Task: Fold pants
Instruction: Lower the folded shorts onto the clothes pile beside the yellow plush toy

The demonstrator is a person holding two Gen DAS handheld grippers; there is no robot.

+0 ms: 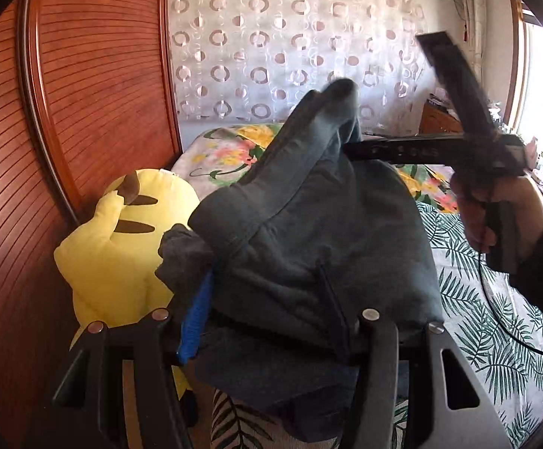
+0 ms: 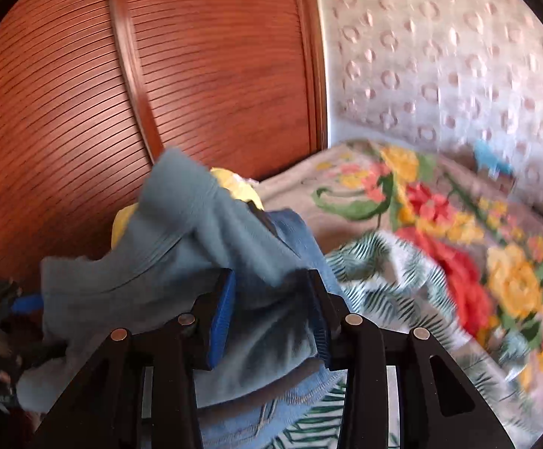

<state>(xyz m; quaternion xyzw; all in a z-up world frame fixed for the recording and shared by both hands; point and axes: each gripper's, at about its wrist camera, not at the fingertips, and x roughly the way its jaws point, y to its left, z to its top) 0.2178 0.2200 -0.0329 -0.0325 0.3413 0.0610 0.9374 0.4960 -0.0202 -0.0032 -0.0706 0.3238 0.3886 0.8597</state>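
A thick, bunched pair of grey-blue pants (image 1: 308, 232) hangs above the bed between both grippers. In the left wrist view my left gripper (image 1: 275, 299) has the lower part of the bundle filling its jaws, with the blue pad (image 1: 196, 318) pressed on the cloth and the other finger covered by it. A hand at the right holds my right gripper (image 1: 350, 146), whose fingers reach into the raised top of the pants. In the right wrist view the pants (image 2: 181, 247) fill my right gripper (image 2: 271, 280) from one blue pad (image 2: 220, 321) to the other.
A yellow plush toy (image 1: 121, 247) leans against the slatted wooden wardrobe door (image 1: 84, 93) at the left. A blue denim garment (image 2: 290, 232) lies under the pants. The bed has a leaf-print sheet (image 1: 496, 318) and a floral blanket (image 2: 458, 247). A black cable (image 1: 503, 321) trails from the right gripper.
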